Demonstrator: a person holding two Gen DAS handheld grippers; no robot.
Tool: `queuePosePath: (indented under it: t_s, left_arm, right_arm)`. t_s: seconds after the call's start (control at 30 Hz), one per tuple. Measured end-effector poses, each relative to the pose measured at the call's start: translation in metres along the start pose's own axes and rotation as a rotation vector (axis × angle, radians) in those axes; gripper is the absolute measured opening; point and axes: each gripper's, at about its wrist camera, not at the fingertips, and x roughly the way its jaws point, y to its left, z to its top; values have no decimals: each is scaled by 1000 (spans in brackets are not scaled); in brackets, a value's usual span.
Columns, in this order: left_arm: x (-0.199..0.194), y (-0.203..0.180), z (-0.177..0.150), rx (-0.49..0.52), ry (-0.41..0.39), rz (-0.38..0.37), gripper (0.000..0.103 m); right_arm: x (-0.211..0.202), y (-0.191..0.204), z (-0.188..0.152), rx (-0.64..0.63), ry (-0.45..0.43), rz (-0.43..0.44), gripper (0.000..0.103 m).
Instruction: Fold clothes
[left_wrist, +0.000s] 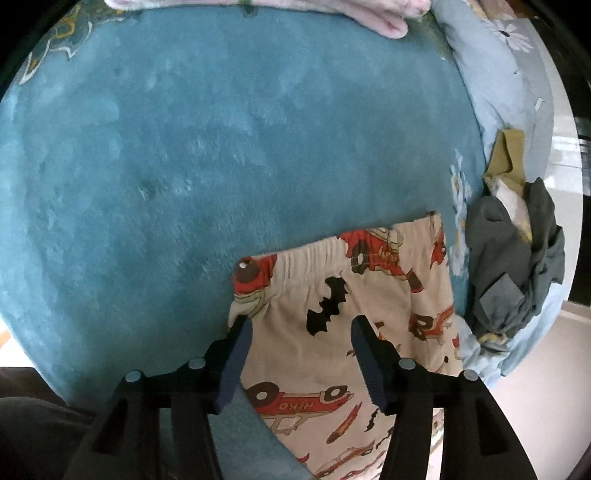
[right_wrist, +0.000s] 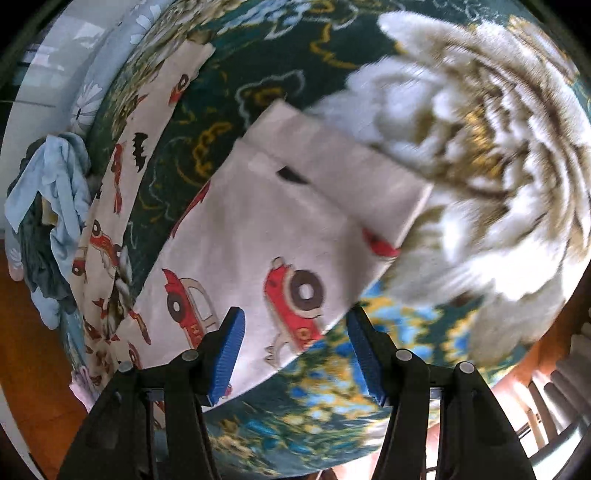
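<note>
Cream child's trousers (left_wrist: 373, 295) printed with red cars and black bats lie flat on a teal blanket (left_wrist: 184, 166). Their elastic waistband (left_wrist: 325, 247) points away from me in the left wrist view. My left gripper (left_wrist: 301, 325) hovers just behind the waistband, open, with the cloth lying under the gap between its fingers. In the right wrist view one trouser leg (right_wrist: 258, 229) ends in a turned-back cuff (right_wrist: 332, 166), and the other leg (right_wrist: 122, 177) runs off to the upper left. My right gripper (right_wrist: 295, 314) stands open over the leg's lower edge, its pads clear of the fabric.
A heap of dark grey and olive clothes (left_wrist: 517, 258) sits at the bed's right edge on a pale blue floral sheet (left_wrist: 480, 92). Pink cloth (left_wrist: 369, 14) lies at the far side. A light blue garment (right_wrist: 48, 177) tops the heap; wooden floor (right_wrist: 22, 350) shows beyond.
</note>
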Motion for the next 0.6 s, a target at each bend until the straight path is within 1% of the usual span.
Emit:
queuePosePath:
  t_s: [0.03, 0.07, 0.1, 0.13, 0.2, 0.27, 0.3, 0.4, 0.5, 0.6]
  left_arm:
    - [-3, -1, 0, -2, -9, -10, 60]
    - [-5, -1, 1, -2, -18, -18, 60]
    - [-6, -2, 1, 0, -25, -19, 60]
    - [-7, -2, 1, 2, -32, -19, 60]
    - [-10, -3, 2, 7, -48, -18, 60]
    - [-18, -3, 4, 19, -106, 9, 60]
    - [-29, 0, 4, 23, -159, 23, 60]
    - [-38, 7, 10, 1, -205, 61, 60]
    - [-24, 16, 16, -28, -117, 76, 60]
    - [-17, 14, 18, -16, -103, 124, 60]
  right_arm:
    - [2, 4, -1, -4, 0, -12, 36]
    - [3, 8, 0, -16, -4, -30, 21]
    - [2, 10, 0, -18, -10, -39, 2]
    - [1, 13, 1, -19, -16, -45, 2]
    - [-7, 18, 2, -30, -56, 14, 2]
    - [-17, 27, 4, -63, -93, 39, 2]
    - [-19, 28, 5, -70, -98, 47, 2]
    - [-22, 34, 6, -83, -109, 59, 2]
    - [-18, 41, 6, -73, -102, 52, 2]
    - [-17, 35, 6, -61, -94, 48, 2]
